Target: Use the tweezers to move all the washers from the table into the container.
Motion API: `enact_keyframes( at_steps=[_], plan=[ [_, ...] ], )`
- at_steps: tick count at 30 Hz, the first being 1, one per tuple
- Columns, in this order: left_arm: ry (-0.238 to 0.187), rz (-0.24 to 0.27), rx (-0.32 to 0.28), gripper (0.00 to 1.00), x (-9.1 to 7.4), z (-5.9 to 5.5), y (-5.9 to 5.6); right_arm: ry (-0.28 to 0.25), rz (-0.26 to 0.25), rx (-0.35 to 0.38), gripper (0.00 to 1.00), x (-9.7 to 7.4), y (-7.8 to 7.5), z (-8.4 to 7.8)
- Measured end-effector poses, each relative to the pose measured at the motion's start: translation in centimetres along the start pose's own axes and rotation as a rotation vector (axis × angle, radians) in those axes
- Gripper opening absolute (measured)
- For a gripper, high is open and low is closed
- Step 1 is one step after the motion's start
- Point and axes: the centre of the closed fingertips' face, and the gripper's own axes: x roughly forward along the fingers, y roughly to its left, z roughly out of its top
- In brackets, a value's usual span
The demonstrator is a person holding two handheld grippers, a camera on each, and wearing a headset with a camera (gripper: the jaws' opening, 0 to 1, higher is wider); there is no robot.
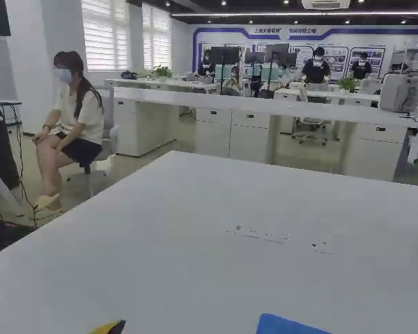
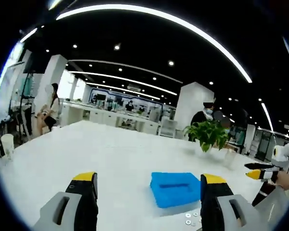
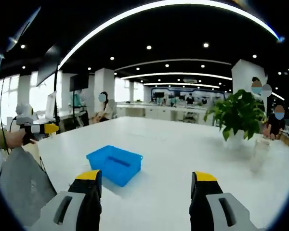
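A blue rectangular container point(image 2: 176, 188) sits on the white table just ahead of my left gripper point(image 2: 148, 179), which is open with nothing between its jaws. A few small metal washers point(image 2: 190, 220) lie on the table in front of the container, near the right jaw. My right gripper point(image 3: 145, 176) is also open and holds nothing; the same container point(image 3: 114, 163) lies ahead of it, to the left. Each gripper shows at the edge of the other's view: the right gripper point(image 2: 262, 172) and the left gripper point(image 3: 36, 129). The container's corner point(image 1: 285, 325) and a gripper's yellow tip point(image 1: 110, 327) reach the head view's bottom edge.
A potted plant point(image 3: 238, 115) and a clear cup point(image 3: 259, 154) stand on the table beyond the right gripper. A cup point(image 2: 7, 145) stands at the table's left edge. A person point(image 1: 73, 125) sits on a chair past the table's far left; more desks stand behind.
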Motion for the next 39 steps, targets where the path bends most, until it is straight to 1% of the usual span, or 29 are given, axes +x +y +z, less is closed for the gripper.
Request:
enact_keyframes(
  at_steps=[2, 4, 5, 6, 9, 10, 13, 16, 19, 21, 25, 29, 32, 34, 39],
  plan=[
    [0.007, -0.001, -0.004, 0.9, 0.1, -0.1, 0.0, 0.01, -0.012, 0.011, 0.75, 0.0, -0.5, -0.3],
    [0.012, -0.004, -0.015, 0.9, 0.0, -0.2, 0.0, 0.031, -0.008, 0.007, 0.74, 0.0, -0.8, -0.8],
    [0.006, 0.003, -0.011, 0.9, -0.2, -0.1, 0.1, 0.031, 0.0, 0.0, 0.73, 0.1, -0.6, -0.8],
    [-0.006, 0.023, 0.005, 0.89, -0.4, 0.2, 0.4, 0.031, 0.008, -0.003, 0.73, 0.1, -0.4, -0.7],
    [-0.017, 0.03, -0.001, 0.89, -0.5, 0.4, 0.6, 0.032, 0.027, -0.023, 0.73, 0.1, 0.0, -0.8],
    [-0.017, 0.025, -0.012, 0.89, -0.5, 0.4, 0.6, 0.035, 0.028, -0.024, 0.73, 0.1, 0.0, -0.8],
    [-0.018, 0.006, -0.018, 0.89, -0.4, 0.4, 0.3, 0.042, 0.024, -0.018, 0.74, 0.1, -0.1, -1.0],
    [-0.011, -0.004, -0.013, 0.89, -0.4, 0.3, 0.1, 0.029, 0.015, -0.001, 0.75, 0.1, -0.1, -0.8],
    [-0.004, -0.012, -0.011, 0.89, -0.4, 0.3, 0.0, 0.026, 0.006, 0.006, 0.75, 0.1, -0.4, -0.8],
    [-0.007, -0.013, -0.011, 0.89, -0.4, 0.3, 0.0, 0.031, 0.003, 0.006, 0.73, 0.1, -0.5, -1.0],
    [-0.013, -0.013, -0.023, 0.88, -0.6, 0.4, 0.0, 0.048, 0.012, -0.003, 0.72, 0.2, -0.2, -1.2],
    [-0.023, -0.006, -0.029, 0.88, -0.7, 0.6, 0.3, 0.074, 0.02, -0.02, 0.72, 0.4, 0.0, -1.7],
    [-0.019, -0.014, -0.036, 0.88, -0.6, 0.5, 0.2, 0.093, 0.018, -0.028, 0.73, 0.4, 0.2, -2.0],
    [-0.017, -0.024, -0.033, 0.87, -0.6, 0.5, 0.0, 0.093, 0.02, -0.026, 0.73, 0.4, 0.1, -2.0],
    [-0.013, -0.018, -0.017, 0.86, -0.6, 0.5, 0.1, 0.108, 0.029, -0.033, 0.72, 0.6, 0.4, -2.3]
  ],
)
